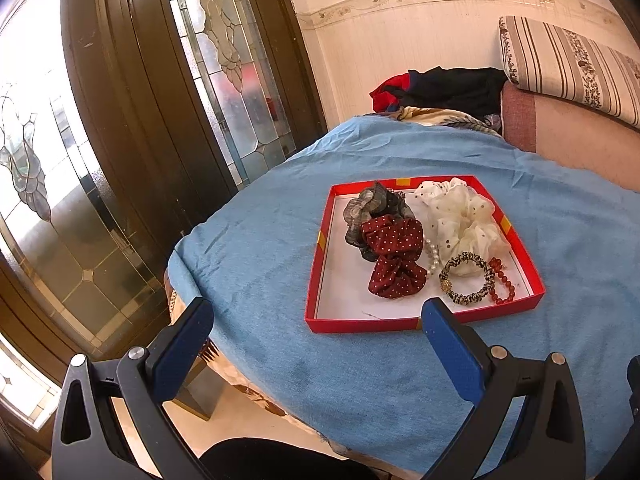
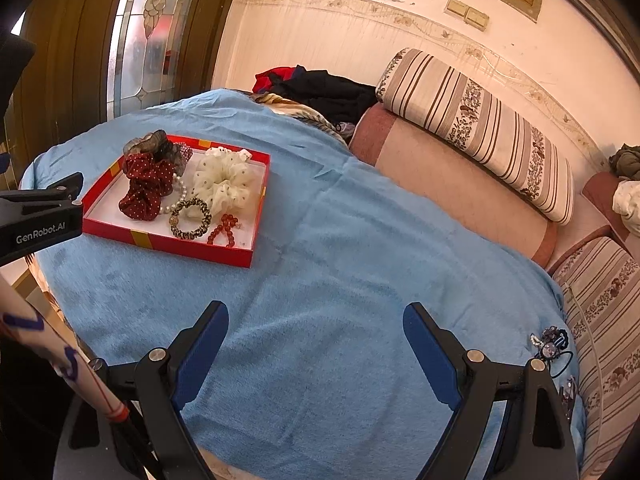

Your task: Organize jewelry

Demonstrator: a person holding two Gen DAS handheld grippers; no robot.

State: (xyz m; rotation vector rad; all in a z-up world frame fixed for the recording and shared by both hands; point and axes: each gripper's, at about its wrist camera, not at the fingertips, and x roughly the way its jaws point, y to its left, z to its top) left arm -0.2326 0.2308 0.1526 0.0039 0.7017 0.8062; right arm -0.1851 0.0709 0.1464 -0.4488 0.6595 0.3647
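tray on blue cloth, gathering scrunchies, bracelets. hair ties left loose at cloth edge, likely next. left gripper, right gripper spread wide, empty, above cloth.

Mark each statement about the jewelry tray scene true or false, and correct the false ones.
1. The red tray rests on a blue cloth. True.
2. The dark red polka-dot scrunchie lies outside the tray. False: it lies inside.
3. Both hand-held grippers hold nothing; left hand-held gripper and right hand-held gripper have their jaws apart. True.
4. The red bead bracelet is beside the leopard-print hair tie. True.
5. The white scrunchie is on the striped cushion. False: it is in the tray.
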